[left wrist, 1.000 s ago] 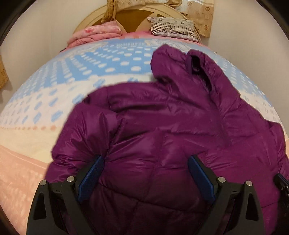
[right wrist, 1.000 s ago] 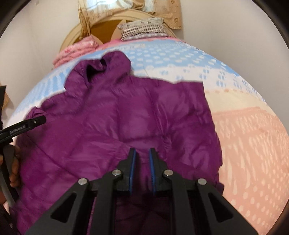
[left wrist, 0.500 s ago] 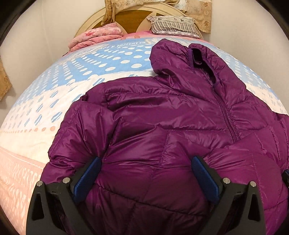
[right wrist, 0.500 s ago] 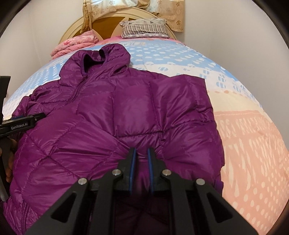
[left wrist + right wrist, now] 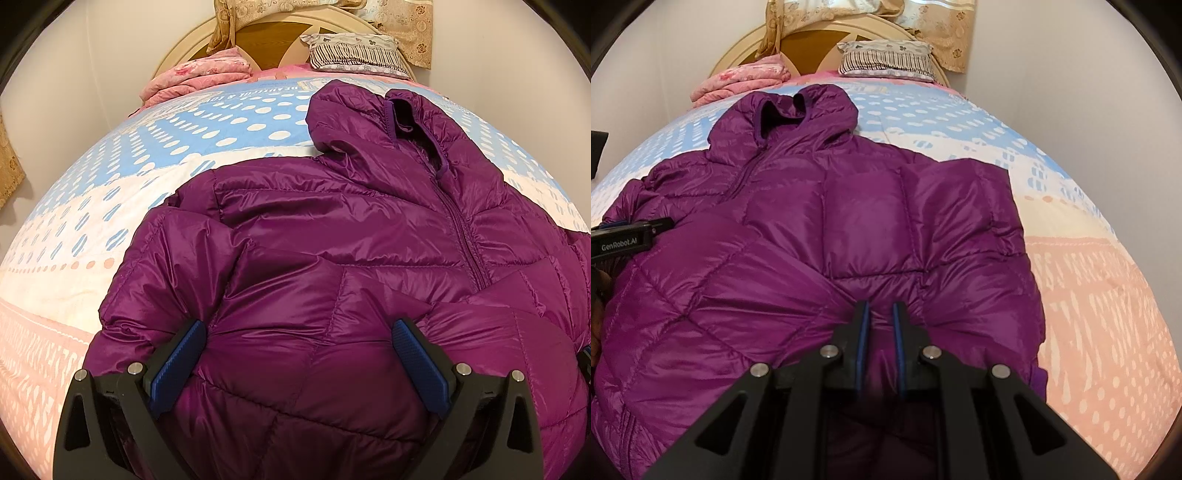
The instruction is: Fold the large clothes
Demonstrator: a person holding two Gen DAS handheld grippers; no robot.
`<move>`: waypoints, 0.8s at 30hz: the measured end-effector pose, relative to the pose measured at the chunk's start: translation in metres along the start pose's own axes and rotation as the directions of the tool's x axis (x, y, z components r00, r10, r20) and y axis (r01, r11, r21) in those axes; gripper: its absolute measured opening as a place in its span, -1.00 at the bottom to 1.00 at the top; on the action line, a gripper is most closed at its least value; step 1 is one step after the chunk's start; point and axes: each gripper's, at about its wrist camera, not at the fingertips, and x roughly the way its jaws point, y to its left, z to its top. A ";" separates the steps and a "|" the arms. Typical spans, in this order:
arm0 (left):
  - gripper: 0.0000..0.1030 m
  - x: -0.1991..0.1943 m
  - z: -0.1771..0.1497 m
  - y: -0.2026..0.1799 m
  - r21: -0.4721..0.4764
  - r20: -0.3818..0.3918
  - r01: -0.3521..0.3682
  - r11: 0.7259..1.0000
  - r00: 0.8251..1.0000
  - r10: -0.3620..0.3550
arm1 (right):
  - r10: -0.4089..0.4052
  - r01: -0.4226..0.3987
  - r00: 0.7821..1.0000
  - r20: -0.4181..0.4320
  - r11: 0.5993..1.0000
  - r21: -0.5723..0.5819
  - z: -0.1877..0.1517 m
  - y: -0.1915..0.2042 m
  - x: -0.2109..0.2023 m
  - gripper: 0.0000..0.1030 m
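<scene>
A purple hooded puffer jacket (image 5: 332, 240) lies front up on the bed, with its zipper shut and its hood (image 5: 812, 107) toward the headboard. My left gripper (image 5: 299, 328) stands wide open over the jacket's near left part. Padded fabric bulges between its blue pads (image 5: 177, 365), which do not squeeze it. My right gripper (image 5: 880, 308) is shut on a pinch of the jacket (image 5: 860, 221) near its lower right, and creases run toward the fingers. In the right wrist view, one finger of the left gripper (image 5: 631, 236) shows at the left edge.
The bed sheet (image 5: 147, 166) is blue, white and pink with dots and has bare room on both sides of the jacket. A folded pink blanket (image 5: 199, 74) and a striped pillow (image 5: 354, 51) lie by the round headboard (image 5: 273, 37). Walls close in on both sides.
The jacket was blurred and in motion a second ago and now lies settled flat. The left jaws have spread slightly wider. The right gripper has kept its pinch.
</scene>
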 end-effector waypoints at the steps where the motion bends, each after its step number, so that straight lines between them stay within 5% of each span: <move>1: 0.97 0.000 0.000 0.000 0.000 -0.001 0.000 1.000 1.000 0.000 | -0.004 0.004 1.000 0.000 1.000 -0.003 0.000 0.001 0.000 -0.74; 18: 0.98 -0.002 0.003 -0.001 0.009 -0.023 0.008 1.000 1.000 -0.008 | -0.013 0.013 1.000 0.000 1.000 -0.008 -0.002 0.001 0.002 -0.73; 21: 0.97 -0.022 0.011 0.005 0.022 -0.045 0.049 0.999 0.998 -0.048 | 0.049 -0.049 0.998 -0.050 0.999 0.005 0.005 -0.006 0.000 -0.70; 22: 0.97 -0.034 0.016 0.007 0.028 -0.028 0.074 0.997 0.997 -0.073 | 0.082 -0.083 0.993 -0.086 0.997 0.003 0.011 -0.010 -0.002 -0.61; 24: 0.97 -0.055 0.034 0.012 0.059 0.024 0.128 0.990 0.991 -0.129 | 0.160 -0.160 0.982 -0.101 0.987 0.001 0.027 -0.017 -0.013 0.06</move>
